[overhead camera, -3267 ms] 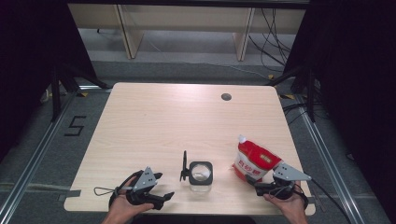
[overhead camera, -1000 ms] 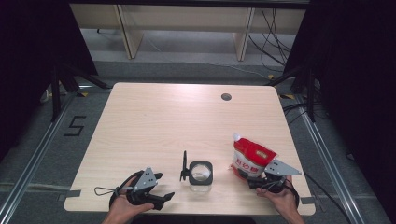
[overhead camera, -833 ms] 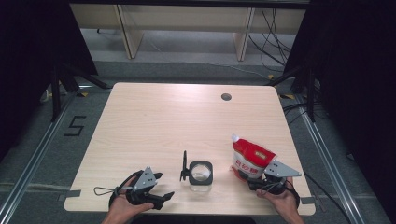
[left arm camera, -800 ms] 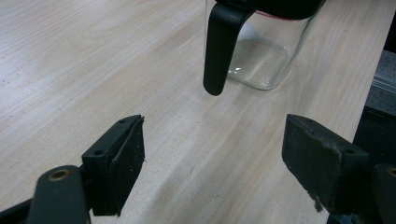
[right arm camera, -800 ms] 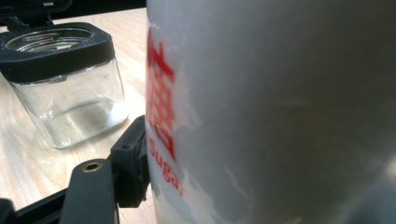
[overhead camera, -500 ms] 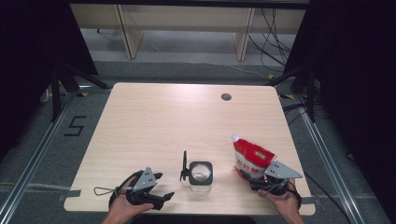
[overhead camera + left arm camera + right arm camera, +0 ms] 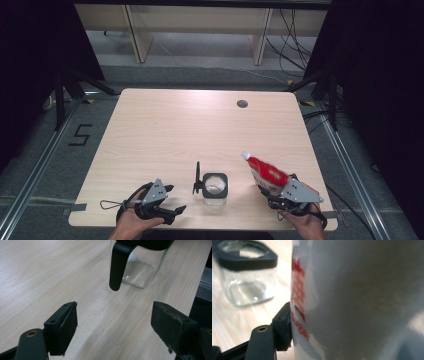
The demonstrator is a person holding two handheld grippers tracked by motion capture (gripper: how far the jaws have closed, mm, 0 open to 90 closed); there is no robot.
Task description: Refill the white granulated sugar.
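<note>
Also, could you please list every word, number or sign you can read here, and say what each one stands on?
"Sugar": red letters on the pouch clamped in the right gripper.
Larger red print above it on the pouch: cut off and blurred, unreadable.
"5": black mark on the floor left of the table.

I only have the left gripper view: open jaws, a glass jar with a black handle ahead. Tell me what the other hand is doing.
Observer: The right gripper is shut on a red and white sugar pouch, tilted with its spout toward the far left.
Operator: Report where that pouch sits relative to the jar.
Observer: In the high view it is right of the glass jar, apart from it.
Operator: Tell me the jar's top.
Observer: It is open inside a black square rim.
</note>
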